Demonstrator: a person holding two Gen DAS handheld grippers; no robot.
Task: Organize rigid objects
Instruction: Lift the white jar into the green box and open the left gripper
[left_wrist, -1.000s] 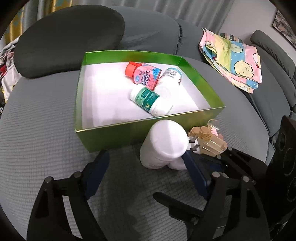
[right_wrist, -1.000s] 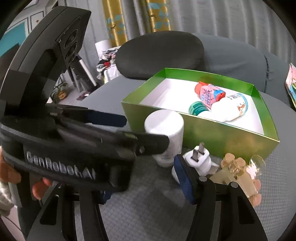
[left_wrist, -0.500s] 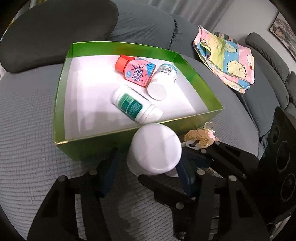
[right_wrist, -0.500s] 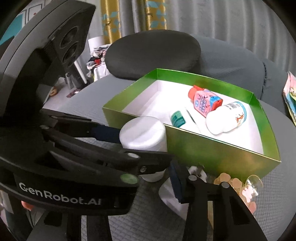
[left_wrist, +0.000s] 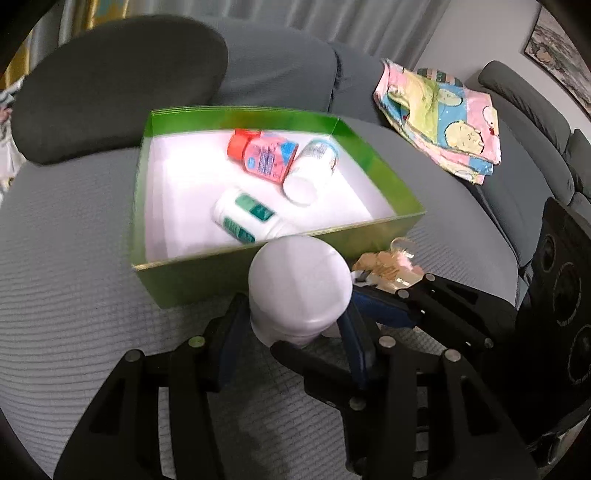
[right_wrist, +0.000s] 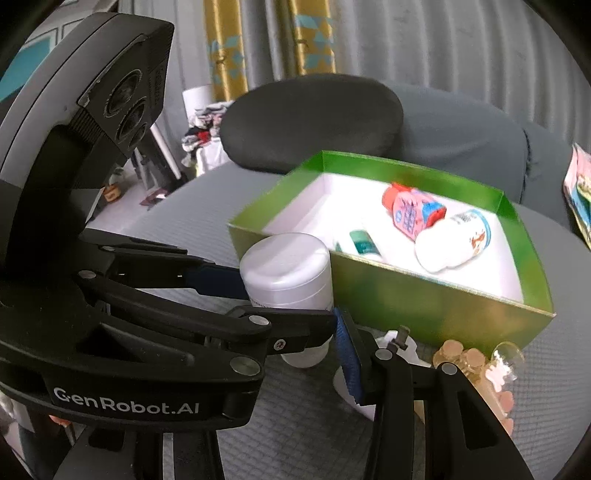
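left tool (left_wrist: 291, 325): clenched on the white jar (left_wrist: 299, 284), blue pads pressed to both its sides, held upright just in front of the green box (left_wrist: 373, 173) near wall
right tool (right_wrist: 347, 354): only one blue-padded finger (right_wrist: 347, 354) showed clearly (the other sat behind the left tool), so its state could not be told
green box: resting on the grey sofa cushion (left_wrist: 66, 288), holding a pink bottle (left_wrist: 267, 155), a white bottle (left_wrist: 312, 171) and a green-labelled bottle (left_wrist: 245, 218), all lying down
beside the box: white plug (right_wrist: 397, 339) and small corked vials (right_wrist: 472, 365) on the cushion
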